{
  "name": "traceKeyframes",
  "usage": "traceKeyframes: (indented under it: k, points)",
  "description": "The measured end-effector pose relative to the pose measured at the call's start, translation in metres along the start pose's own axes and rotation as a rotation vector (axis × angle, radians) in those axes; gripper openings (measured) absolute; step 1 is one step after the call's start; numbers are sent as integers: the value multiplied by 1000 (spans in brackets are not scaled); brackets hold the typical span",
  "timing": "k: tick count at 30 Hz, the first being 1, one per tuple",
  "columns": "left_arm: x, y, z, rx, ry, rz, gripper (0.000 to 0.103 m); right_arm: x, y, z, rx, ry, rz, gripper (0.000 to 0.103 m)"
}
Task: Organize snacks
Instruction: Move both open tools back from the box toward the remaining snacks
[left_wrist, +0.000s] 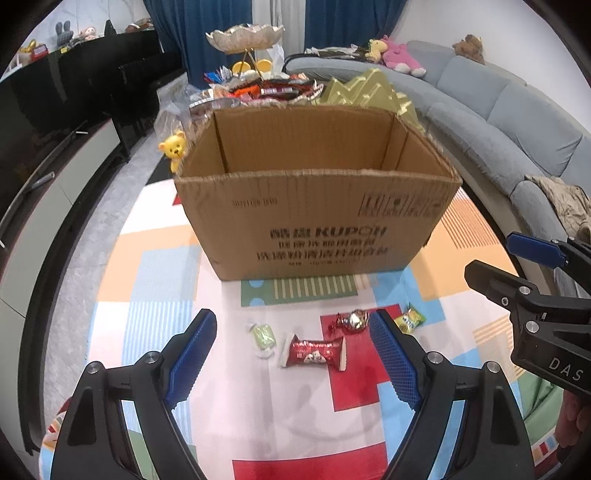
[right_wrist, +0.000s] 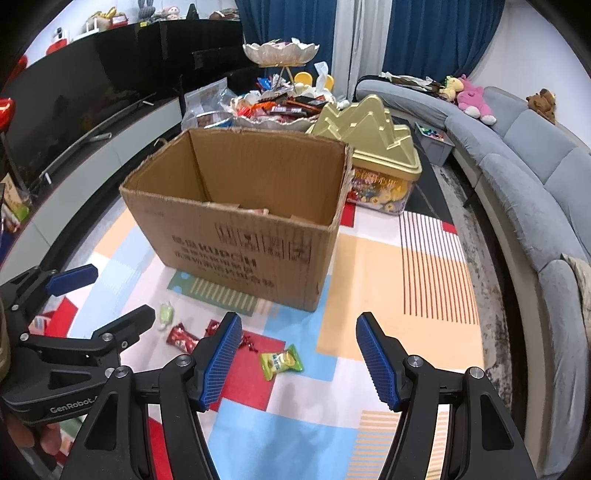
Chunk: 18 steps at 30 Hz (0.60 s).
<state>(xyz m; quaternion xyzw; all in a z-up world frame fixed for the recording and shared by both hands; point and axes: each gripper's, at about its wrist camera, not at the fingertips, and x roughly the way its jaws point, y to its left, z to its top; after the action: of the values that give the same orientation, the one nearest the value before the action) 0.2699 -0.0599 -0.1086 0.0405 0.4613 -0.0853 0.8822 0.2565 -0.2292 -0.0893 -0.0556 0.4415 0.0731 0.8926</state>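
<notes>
An open cardboard box (left_wrist: 317, 218) stands on a colourful mat; it also shows in the right wrist view (right_wrist: 240, 236). In front of it lie a red wrapped snack (left_wrist: 314, 352), a pale green candy (left_wrist: 264, 336), a foil-wrapped candy (left_wrist: 356, 319) and a yellow-green packet (left_wrist: 409, 319). My left gripper (left_wrist: 291, 354) is open and empty, low over the red snack. My right gripper (right_wrist: 295, 358) is open and empty, above the yellow-green packet (right_wrist: 281, 362). The red snack (right_wrist: 181, 338) and green candy (right_wrist: 166, 314) lie to its left.
Behind the box are a heap of snacks (right_wrist: 280, 107), a tiered shell dish (right_wrist: 280, 51), a gold mountain-shaped tin (right_wrist: 373, 147) and a yellow bear toy (left_wrist: 173, 147). A grey sofa (right_wrist: 535, 177) curves along the right. A dark TV cabinet (right_wrist: 92, 92) runs along the left.
</notes>
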Motion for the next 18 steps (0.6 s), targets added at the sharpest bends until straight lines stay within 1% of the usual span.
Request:
traceKeyframes:
  k: [9, 18]
  points:
    - [25, -3, -18, 8, 58, -14, 85, 18, 2, -14, -15, 33, 15, 65]
    - [42, -5, -26, 25, 74, -32, 84, 39, 1, -24, -8, 71, 24, 65]
